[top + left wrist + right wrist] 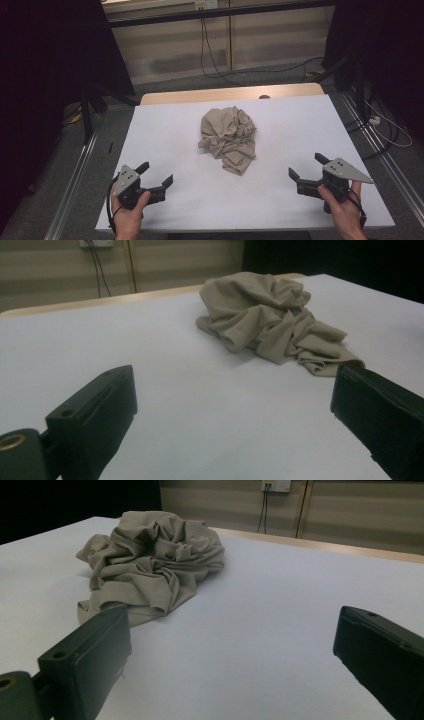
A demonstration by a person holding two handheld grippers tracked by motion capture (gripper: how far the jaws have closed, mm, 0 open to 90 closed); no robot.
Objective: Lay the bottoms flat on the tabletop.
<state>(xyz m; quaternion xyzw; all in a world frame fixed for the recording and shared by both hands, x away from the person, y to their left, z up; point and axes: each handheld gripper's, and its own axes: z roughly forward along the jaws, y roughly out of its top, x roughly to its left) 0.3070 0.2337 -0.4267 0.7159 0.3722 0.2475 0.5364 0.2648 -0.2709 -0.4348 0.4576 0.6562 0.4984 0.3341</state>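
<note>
Crumpled beige cloth heaped mid-table, left gripper and right gripper held low at the near corners, angled inward, jaws spread wide, nothing gripped, apparently just above the white table.

lab: aluminium rails, black curtains
</note>
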